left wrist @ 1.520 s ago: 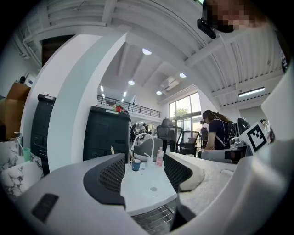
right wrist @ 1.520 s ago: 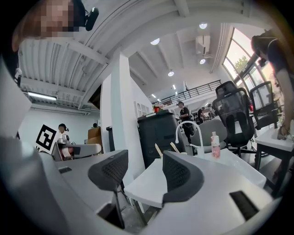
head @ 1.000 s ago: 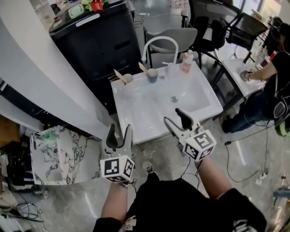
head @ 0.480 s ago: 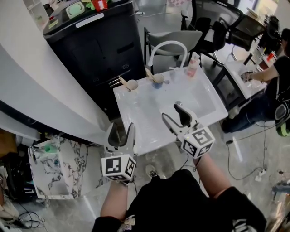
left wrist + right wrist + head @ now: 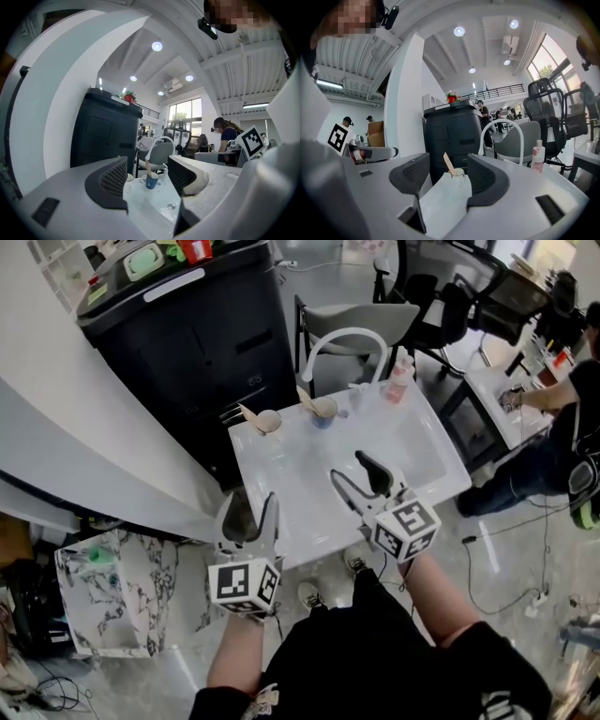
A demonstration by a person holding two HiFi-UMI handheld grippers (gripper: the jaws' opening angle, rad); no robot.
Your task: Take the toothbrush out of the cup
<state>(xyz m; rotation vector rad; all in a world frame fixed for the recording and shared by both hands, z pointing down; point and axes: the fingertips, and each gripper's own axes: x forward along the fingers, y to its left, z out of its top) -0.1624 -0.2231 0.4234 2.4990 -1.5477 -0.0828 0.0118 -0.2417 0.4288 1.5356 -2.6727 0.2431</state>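
Observation:
Two cups stand at the back of the white sink top (image 5: pixel 281 474). A wooden toothbrush (image 5: pixel 249 412) leans in the cream cup (image 5: pixel 269 420), and a second toothbrush (image 5: pixel 306 397) in the blue cup (image 5: pixel 324 409). My left gripper (image 5: pixel 250 512) is open at the sink's front left edge, far from both; the blue cup (image 5: pixel 152 180) shows between its jaws. My right gripper (image 5: pixel 349 468) is open above the front of the sink, with the cream cup (image 5: pixel 457 173) and its toothbrush (image 5: pixel 448 163) framed between its jaws. Neither holds anything.
A white arched faucet (image 5: pixel 345 337) and a pink bottle (image 5: pixel 397 381) stand at the sink's back edge. A black cabinet (image 5: pixel 187 324) rises behind, a curved white wall to the left. A grey chair (image 5: pixel 356 320) and a seated person (image 5: pixel 553 418) are on the right.
Both grippers have come closer to the sink. The right one has moved in over its front part. Both stay open and empty; the cups have not moved.

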